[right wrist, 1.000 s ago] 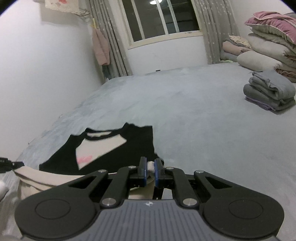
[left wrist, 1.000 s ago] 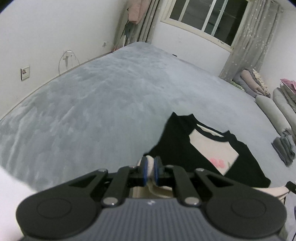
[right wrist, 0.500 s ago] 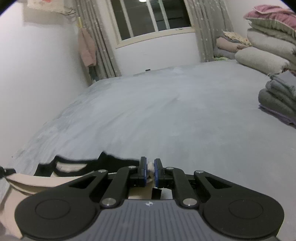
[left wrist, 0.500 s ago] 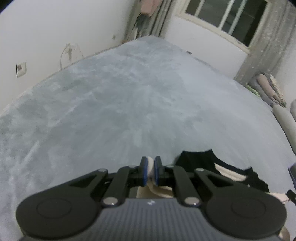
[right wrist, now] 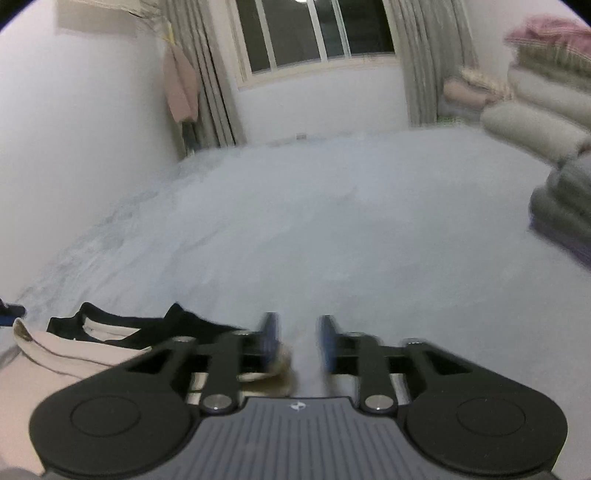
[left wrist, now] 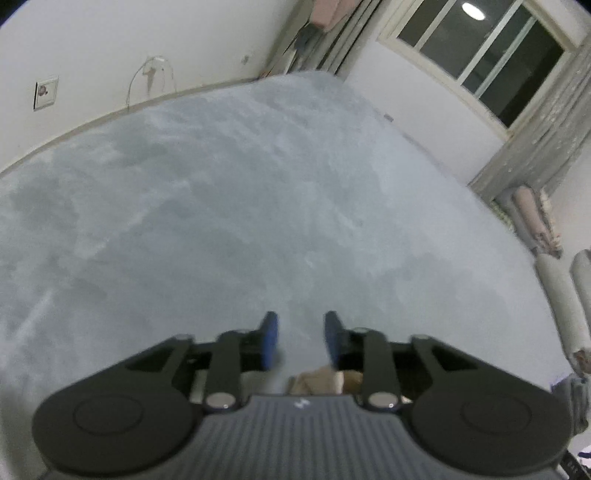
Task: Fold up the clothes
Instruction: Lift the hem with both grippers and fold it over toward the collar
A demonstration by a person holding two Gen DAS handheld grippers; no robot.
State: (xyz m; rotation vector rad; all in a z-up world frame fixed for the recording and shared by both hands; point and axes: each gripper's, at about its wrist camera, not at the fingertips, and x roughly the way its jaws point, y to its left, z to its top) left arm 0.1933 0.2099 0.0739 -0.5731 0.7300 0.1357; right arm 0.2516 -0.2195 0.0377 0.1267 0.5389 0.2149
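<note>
A black and cream shirt lies folded over on the grey carpet, at the lower left of the right wrist view. My right gripper is opening, its blue pads apart; a cream edge of the shirt sags just below the left pad, no longer pinched. In the left wrist view my left gripper is opening too, its pads apart over bare carpet. A cream bit of the shirt shows low behind them, free of the pads.
Grey carpet stretches to white walls and a window. Folded grey clothes and stacked bedding stand at the right. Rolled bedding lines the right edge in the left wrist view. A wall socket is at the left.
Both grippers carried the cream hem forward over the black shirt and then let it go; their pads have sprung apart. Most of the shirt has dropped below both views.
</note>
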